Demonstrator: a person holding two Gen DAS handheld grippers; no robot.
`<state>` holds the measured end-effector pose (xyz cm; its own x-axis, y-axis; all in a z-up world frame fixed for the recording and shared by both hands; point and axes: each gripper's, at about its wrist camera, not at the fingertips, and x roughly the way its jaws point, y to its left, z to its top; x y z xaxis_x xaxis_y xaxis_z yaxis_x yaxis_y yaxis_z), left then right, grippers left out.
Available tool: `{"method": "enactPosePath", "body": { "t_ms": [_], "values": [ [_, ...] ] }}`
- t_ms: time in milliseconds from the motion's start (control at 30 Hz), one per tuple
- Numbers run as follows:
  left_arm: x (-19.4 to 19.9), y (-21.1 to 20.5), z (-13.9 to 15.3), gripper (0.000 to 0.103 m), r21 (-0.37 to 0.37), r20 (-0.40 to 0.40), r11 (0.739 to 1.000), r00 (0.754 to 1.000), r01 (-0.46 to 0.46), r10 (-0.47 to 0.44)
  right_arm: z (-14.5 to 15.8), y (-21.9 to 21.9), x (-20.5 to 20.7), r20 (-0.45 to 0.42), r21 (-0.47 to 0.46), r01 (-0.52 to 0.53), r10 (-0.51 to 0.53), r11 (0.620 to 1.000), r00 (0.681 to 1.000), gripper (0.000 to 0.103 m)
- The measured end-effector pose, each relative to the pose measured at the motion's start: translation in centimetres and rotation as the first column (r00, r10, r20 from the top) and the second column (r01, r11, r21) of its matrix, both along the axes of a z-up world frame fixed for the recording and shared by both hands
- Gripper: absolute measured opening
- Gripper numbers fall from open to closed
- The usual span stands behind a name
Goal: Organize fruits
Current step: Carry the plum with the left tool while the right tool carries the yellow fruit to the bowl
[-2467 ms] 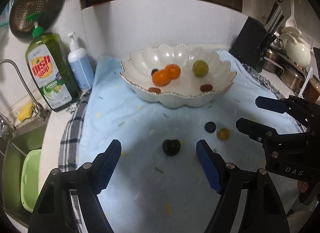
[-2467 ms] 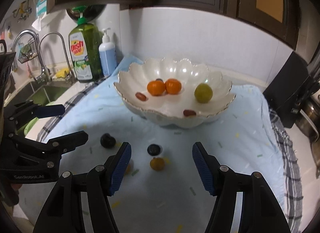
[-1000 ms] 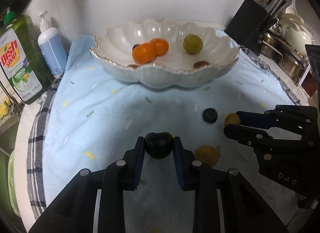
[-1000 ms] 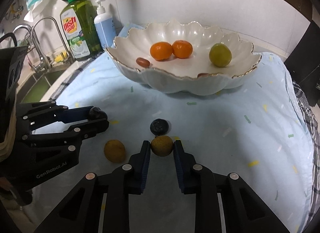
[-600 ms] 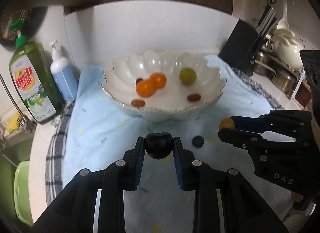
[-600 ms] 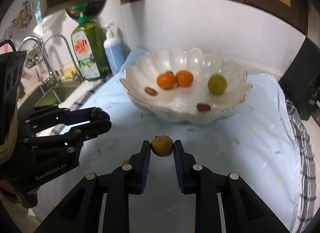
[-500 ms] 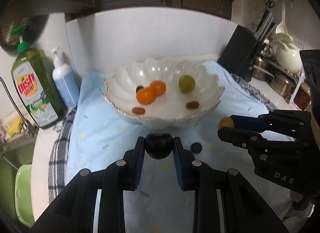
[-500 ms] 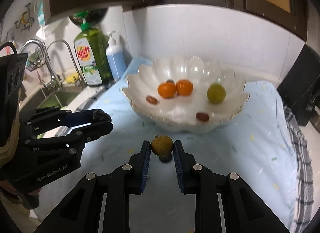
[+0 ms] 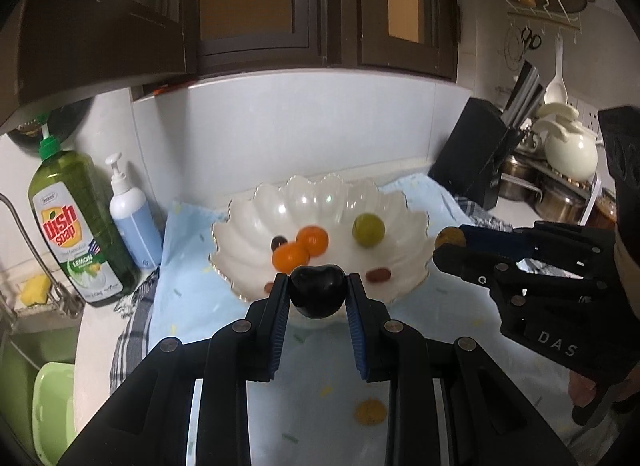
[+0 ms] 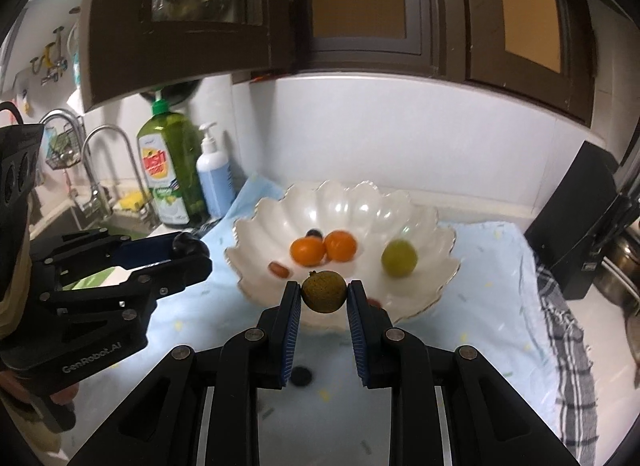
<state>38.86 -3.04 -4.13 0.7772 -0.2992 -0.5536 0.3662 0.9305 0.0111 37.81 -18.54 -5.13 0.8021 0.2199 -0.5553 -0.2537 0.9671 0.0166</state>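
My left gripper (image 9: 318,290) is shut on a dark, almost black plum (image 9: 318,292), held in the air in front of the white scalloped bowl (image 9: 248,225). My right gripper (image 10: 323,292) is shut on a small brownish-yellow fruit (image 10: 324,292), also raised before the bowl (image 10: 436,234). Inside the bowl lie two oranges (image 9: 300,250), a green fruit (image 9: 368,229), red dates and a dark berry. On the blue cloth a yellow fruit (image 9: 370,412) and a dark berry (image 10: 301,376) remain loose. Each gripper shows in the other's view: right (image 9: 450,244), left (image 10: 188,250).
A green dish soap bottle (image 9: 76,225) and a blue pump bottle (image 9: 134,221) stand left of the bowl, beside a sink with a tap (image 10: 104,161). A black knife block (image 9: 476,157) and pots (image 9: 560,193) sit to the right. Dark cabinets hang overhead.
Both grippers closed on their fruits on the cloth, then rose together, each keeping its fruit. The bowl now sits lower and farther in both views.
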Motion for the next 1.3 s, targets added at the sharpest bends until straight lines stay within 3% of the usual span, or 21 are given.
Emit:
{"method": "enactPosePath", "body": {
  "t_ms": [233,533,1300],
  "values": [
    [2.1,-0.9,0.3,0.028,0.000,0.021,1.000,1.000,-0.007,0.007,0.2,-0.7,2.1,0.013,-0.005,0.017,-0.016,1.000,1.000,0.025],
    [5.5,-1.4,-0.5,0.028,-0.012,-0.006,1.000,1.000,-0.025,0.025,-0.4,-1.1,5.3,-0.001,-0.026,0.025,-0.025,0.999,1.000,0.025],
    [12.2,-4.3,-5.8,0.028,0.071,-0.153,0.997,0.988,-0.022,0.032,-6.2,-2.1,13.2,-0.209,-0.072,0.031,-0.046,0.997,0.977,0.025]
  ]
}}
